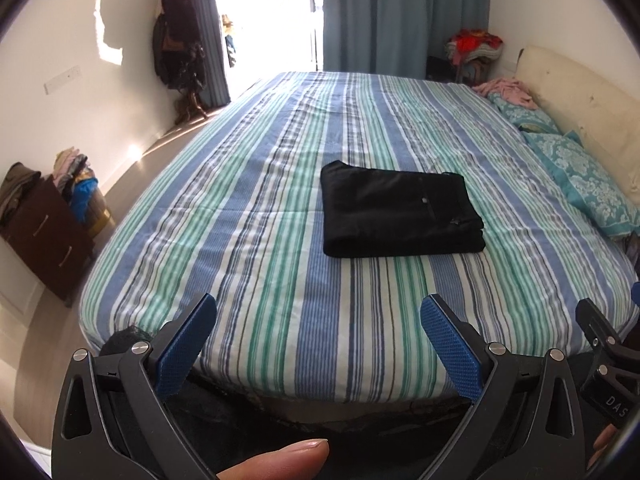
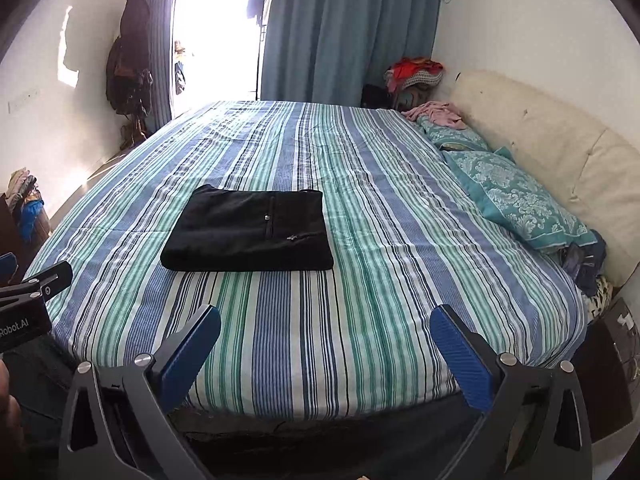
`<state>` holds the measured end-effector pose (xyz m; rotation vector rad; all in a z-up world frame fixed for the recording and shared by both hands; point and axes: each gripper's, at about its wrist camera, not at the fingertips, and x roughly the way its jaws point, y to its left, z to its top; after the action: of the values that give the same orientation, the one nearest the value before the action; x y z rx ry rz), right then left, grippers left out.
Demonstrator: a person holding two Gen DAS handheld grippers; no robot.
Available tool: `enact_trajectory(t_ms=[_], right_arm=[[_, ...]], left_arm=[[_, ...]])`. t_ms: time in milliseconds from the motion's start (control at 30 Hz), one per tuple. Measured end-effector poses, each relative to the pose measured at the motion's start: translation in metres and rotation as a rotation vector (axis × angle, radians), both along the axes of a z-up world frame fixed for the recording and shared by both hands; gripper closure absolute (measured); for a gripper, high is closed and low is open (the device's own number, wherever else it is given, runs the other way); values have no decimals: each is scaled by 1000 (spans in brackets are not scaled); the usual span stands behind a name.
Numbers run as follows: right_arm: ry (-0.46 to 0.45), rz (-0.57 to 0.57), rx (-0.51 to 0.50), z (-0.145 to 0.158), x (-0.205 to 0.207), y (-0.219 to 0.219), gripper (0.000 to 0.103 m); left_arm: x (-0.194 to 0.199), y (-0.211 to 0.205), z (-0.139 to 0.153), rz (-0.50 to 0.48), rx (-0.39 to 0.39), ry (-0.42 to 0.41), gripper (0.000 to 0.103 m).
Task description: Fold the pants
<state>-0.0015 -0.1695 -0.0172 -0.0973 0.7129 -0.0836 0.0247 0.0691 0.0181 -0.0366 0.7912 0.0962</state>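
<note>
Nearest the left wrist lens, a thumb tip (image 1: 288,458) rests at the bottom edge, between the two black arms of the left gripper (image 1: 318,344). Its blue-padded fingers (image 1: 186,354) are spread wide and hold nothing, hanging over the near edge of the bed (image 1: 280,320). From the right wrist view, the right gripper (image 2: 328,354) stands the same way: blue pads (image 2: 464,360) far apart, nothing between them, touching nothing

Black pants (image 1: 400,216) lie folded into a flat rectangle on the striped sheet, well apart from both grippers and clear of every bed edge. They sit right of centre in the left view and left of centre in the right view (image 2: 252,232). Bare sheet surrounds them on all sides, with wide room toward the far curtain (image 1: 400,12)

Teal patterned pillows (image 2: 516,200) lie along the cream headboard (image 2: 560,152) on the right side, a pink garment (image 2: 440,114) beyond them. Only the left view shows the dark drawer unit (image 1: 48,236) piled with clothes beside the bed; the right view shows more of the headboard and a dark heap of cloth (image 2: 588,264) at the pillow's near end. Each view catches part of the other gripper at its side edge
</note>
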Motion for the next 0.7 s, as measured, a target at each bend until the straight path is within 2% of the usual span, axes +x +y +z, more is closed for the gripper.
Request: enact_trajectory(t_ms=[167,467,700], right_arm=[[-5,10,-3,0,0,2,0],[-7,18,22,1,12,2,0],[21,24,10,-9,11,6,0]], left_arm=[[-1,-6,0,-16,36,-18,1],[2,-7,-2,-22,33,-10,1],[4,-7,-5,-25,28,-1,1]])
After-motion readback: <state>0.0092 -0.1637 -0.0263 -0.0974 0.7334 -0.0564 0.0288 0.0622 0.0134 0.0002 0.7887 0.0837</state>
